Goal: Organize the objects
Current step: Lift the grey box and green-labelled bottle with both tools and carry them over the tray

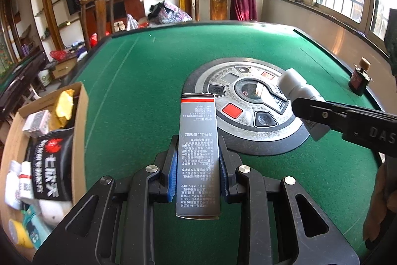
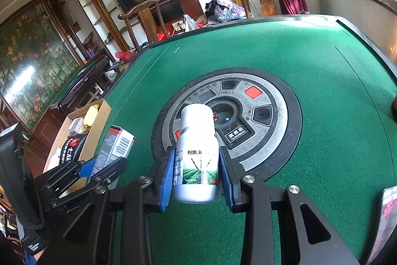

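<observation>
My left gripper (image 1: 198,165) is shut on a long grey carton (image 1: 198,140) with a red stripe and printed text, held above the green felt table (image 1: 139,96). In the right wrist view that same carton (image 2: 116,143) and the left gripper (image 2: 99,165) show at the left. A white bottle (image 2: 197,153) with a green field label sits between the blue pads of my right gripper (image 2: 197,178), which is shut on it. From the left wrist view the bottle (image 1: 297,86) and right gripper (image 1: 315,113) hang over the round silver control panel (image 1: 248,101).
A cardboard box (image 1: 79,126) at the table's left edge holds several packets, bottles and small cartons. A small dark bottle (image 1: 358,77) with a cork-coloured cap stands near the right edge. Wooden chairs (image 1: 98,14) stand beyond the far side of the table. A shiny packet (image 2: 387,210) lies at the right.
</observation>
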`<state>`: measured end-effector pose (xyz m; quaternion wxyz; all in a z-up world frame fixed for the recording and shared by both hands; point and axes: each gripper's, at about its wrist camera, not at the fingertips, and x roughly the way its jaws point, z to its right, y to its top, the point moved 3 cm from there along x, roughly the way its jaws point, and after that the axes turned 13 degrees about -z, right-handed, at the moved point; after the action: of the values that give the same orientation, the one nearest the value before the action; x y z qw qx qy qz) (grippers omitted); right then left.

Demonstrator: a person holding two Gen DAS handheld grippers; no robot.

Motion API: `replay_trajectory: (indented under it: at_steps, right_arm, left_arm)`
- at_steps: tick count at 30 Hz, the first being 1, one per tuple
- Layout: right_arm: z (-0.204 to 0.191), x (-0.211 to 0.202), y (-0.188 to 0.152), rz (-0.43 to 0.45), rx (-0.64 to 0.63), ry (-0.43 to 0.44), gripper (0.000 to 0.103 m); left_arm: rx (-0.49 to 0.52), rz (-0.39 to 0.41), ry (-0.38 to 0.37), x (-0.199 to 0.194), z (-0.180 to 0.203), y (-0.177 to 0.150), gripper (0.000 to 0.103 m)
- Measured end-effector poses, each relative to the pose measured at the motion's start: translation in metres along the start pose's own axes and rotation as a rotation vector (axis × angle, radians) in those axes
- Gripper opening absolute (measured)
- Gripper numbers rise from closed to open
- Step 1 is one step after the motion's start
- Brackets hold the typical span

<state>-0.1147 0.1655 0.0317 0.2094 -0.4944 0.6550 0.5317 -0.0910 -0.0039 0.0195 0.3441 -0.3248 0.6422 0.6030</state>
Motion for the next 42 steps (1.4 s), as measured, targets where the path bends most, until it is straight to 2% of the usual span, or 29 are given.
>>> replay_trajectory:
  at_steps: [5,10,19,23,33,37,42]
  right_arm:
    - [-0.008,-0.001,-0.004,0.002,-0.01,0.009,0.034]
    - [-0.025,-0.001,-0.011,-0.002,-0.02,0.057,0.034]
    - [-0.067,0.002,-0.033,-0.009,-0.066,0.072,0.034]
    - [-0.097,0.003,-0.041,-0.013,-0.107,0.102,0.034]
    - [-0.181,0.01,-0.059,-0.041,-0.257,0.168,0.034]
    - [-0.212,0.017,-0.069,-0.074,-0.317,0.187,0.034]
    - [-0.242,0.033,-0.07,-0.11,-0.375,0.193,0.034]
  left_arm:
    - [-0.013,0.048,0.031,-0.021,-0.006,-0.011,0.027]
    - [-0.022,0.099,0.05,-0.043,-0.015,-0.021,0.027]
    - [-0.076,0.143,0.039,-0.071,-0.048,-0.03,0.027]
    - [-0.126,0.159,0.028,-0.085,-0.076,-0.035,0.027]
    - [-0.293,0.184,0.055,-0.109,-0.163,-0.056,0.027]
    - [-0.361,0.156,0.062,-0.104,-0.201,-0.063,0.027]
    - [-0.423,0.086,0.027,-0.086,-0.243,-0.061,0.027]
